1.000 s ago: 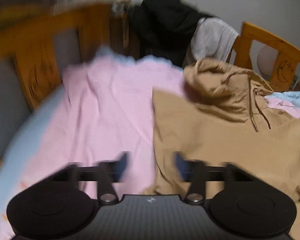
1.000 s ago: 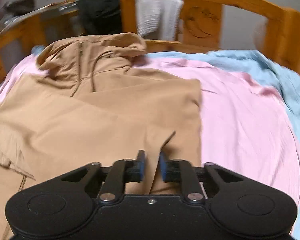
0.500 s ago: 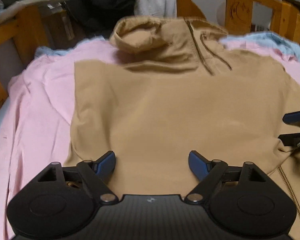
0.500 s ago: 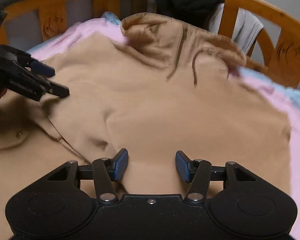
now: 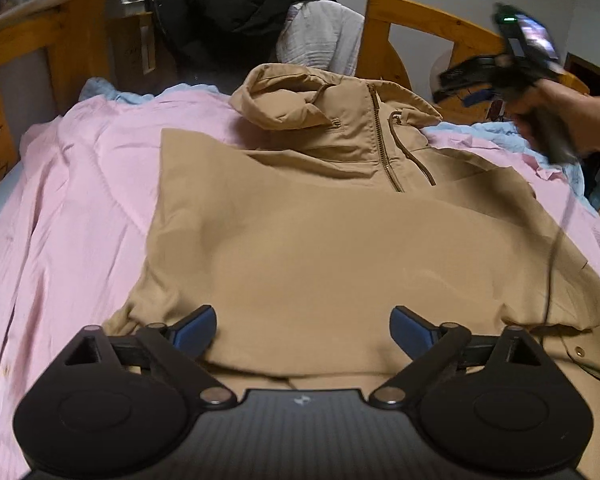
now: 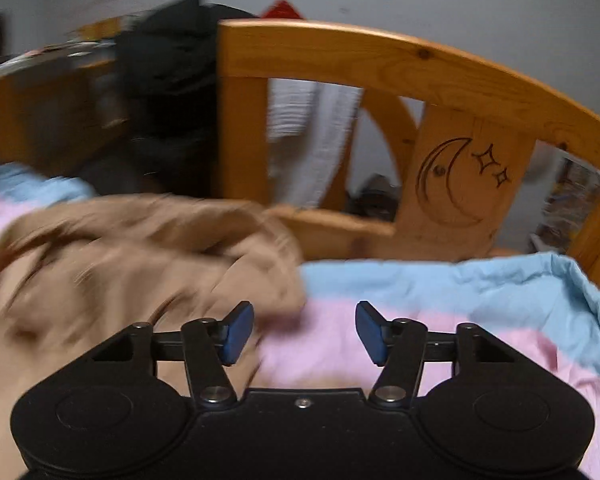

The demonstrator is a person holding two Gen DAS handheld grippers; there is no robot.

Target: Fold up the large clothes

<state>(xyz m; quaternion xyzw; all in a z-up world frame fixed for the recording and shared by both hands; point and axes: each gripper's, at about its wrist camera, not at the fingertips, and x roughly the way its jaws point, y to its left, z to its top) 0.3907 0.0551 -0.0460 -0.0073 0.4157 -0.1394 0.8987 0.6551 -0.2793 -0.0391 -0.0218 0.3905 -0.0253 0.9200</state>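
Observation:
A tan hooded jacket (image 5: 320, 240) lies flat on the pink sheet (image 5: 72, 220), its sides folded in, its hood and zip at the far end. My left gripper (image 5: 302, 330) is open and empty, just above the jacket's near folded edge. My right gripper (image 6: 300, 332) is open and empty; it hovers over the pink sheet (image 6: 324, 356) beside the blurred hood (image 6: 148, 248). In the left wrist view the right gripper (image 5: 476, 84) shows high at the far right, held in a hand.
A wooden bed frame (image 6: 440, 80) with a carved moon and stars rises just behind the hood. A blue sheet (image 6: 480, 284) lies along the bed's far edge. Black clothes (image 5: 228, 12) and a white garment (image 5: 320, 36) hang over the frame.
My right gripper has lifted off the jacket's middle and swung up toward the hood and bed frame, jaws opening wider. My left gripper has opened wider over the jacket's near edge.

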